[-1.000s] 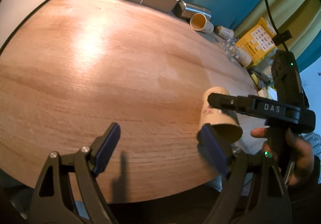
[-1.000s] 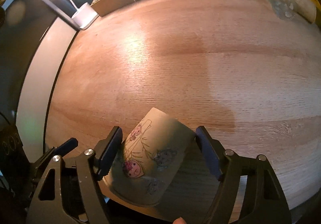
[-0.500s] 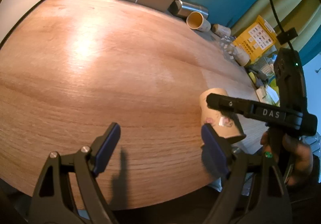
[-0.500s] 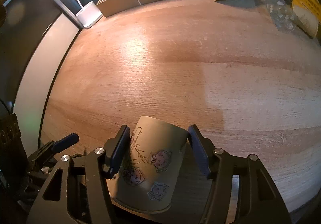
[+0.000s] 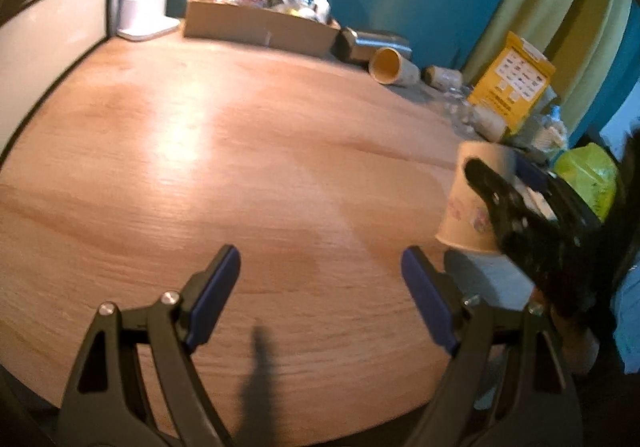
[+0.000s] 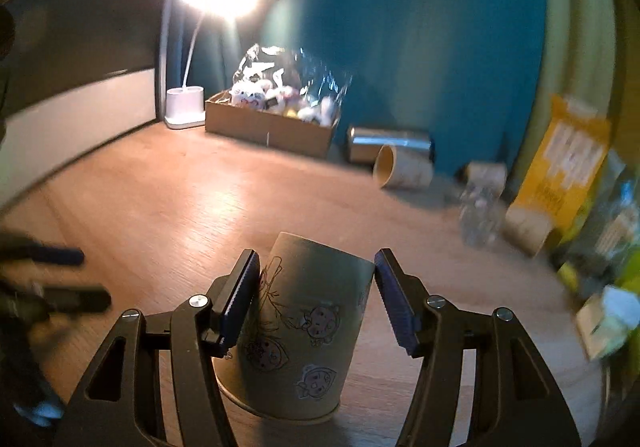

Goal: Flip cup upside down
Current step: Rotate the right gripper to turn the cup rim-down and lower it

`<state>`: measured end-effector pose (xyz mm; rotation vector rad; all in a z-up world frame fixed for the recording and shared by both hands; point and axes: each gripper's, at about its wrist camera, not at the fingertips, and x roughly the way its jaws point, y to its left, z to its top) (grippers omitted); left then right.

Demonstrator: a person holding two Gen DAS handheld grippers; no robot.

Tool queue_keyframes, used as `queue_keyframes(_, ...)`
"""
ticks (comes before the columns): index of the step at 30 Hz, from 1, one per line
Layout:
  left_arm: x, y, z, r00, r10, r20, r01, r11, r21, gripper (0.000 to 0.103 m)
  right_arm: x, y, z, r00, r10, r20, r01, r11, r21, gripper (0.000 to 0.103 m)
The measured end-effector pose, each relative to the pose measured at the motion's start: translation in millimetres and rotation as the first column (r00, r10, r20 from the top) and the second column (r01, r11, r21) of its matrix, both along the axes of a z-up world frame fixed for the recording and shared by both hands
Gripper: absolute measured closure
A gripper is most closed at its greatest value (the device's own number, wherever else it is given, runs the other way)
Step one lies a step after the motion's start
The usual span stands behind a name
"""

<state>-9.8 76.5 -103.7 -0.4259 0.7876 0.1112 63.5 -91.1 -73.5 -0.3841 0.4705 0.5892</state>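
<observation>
A beige paper cup [image 6: 296, 331] with cartoon faces sits between the fingers of my right gripper [image 6: 316, 295], which is shut on it. The cup is upside down, rim low near the wooden table [image 6: 168, 215], slightly tilted. In the left wrist view the same cup [image 5: 468, 199] hangs at the right, rim down, a little above the table, held by the right gripper's black fingers [image 5: 516, 219]. My left gripper [image 5: 320, 287] is open and empty over the near part of the table [image 5: 240, 167].
At the back stand a cardboard box of wrapped toys [image 6: 272, 123], a white lamp base [image 6: 184, 107], a lying steel tumbler [image 6: 388, 145], another lying paper cup [image 6: 400, 167], a clear bottle [image 6: 480, 215] and a yellow box [image 6: 568, 171].
The right gripper has turned and lifted the cup from lying tilted to rim-down and nearly upright. Both views have swung up toward the back wall. The left gripper stays open.
</observation>
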Motion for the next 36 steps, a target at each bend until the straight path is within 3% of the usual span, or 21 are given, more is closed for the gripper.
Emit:
queue_keyframes(4, -6.4, -0.2, -5.6, 0.999, 0.034, 0.026, -0.035, 0.998, 0.052, 0.019, -21.2, -9.0, -12.3, 0.990, -0.013, 0.138, 0.011, 1.000, 0.015, 0.040)
queue_keyframes(7, -12.8, -1.4, -6.2, 0.997, 0.053, 0.061, -0.057, 0.996, 0.075, 0.019, -41.4, -14.4, -12.2, 0.963, -0.028, 0.267, 0.021, 0.999, 0.029, 0.040)
queue_keyframes(9, -14.6, -4.0, -6.8, 0.996, 0.053, 0.075, -0.060, 0.994, 0.094, 0.019, -48.1, -15.1, -12.1, 0.952, -0.037, 0.305, 0.033, 0.999, 0.019, 0.040)
queue_keyframes(15, -15.8, -16.0, -5.7, 0.991, 0.025, 0.128, -0.045, 0.988, 0.150, 0.019, -65.4, -27.2, -19.2, 0.937, -0.085, 0.339, 0.085, 0.996, 0.015, 0.040)
queue_keyframes(21, -17.0, -21.8, -9.1, 0.988, 0.025, 0.153, -0.047, 0.989, 0.142, 0.019, -81.2, -36.8, -40.7, 0.928, -0.098, 0.360, 0.095, 0.995, 0.026, 0.040)
queue_keyframes(27, -22.7, -27.1, -10.4, 0.983, 0.026, 0.181, -0.054, 0.987, 0.150, 0.019, -99.2, -39.8, -51.2, 0.897, -0.099, 0.430, 0.090, 0.995, 0.042, 0.040)
queue_keyframes(36, -29.5, -33.4, -9.3, 0.976, 0.028, 0.216, -0.063, 0.986, 0.154, 0.019, -102.9, -48.6, -51.3, 0.917, -0.092, 0.389, 0.069, 0.995, 0.074, 0.039)
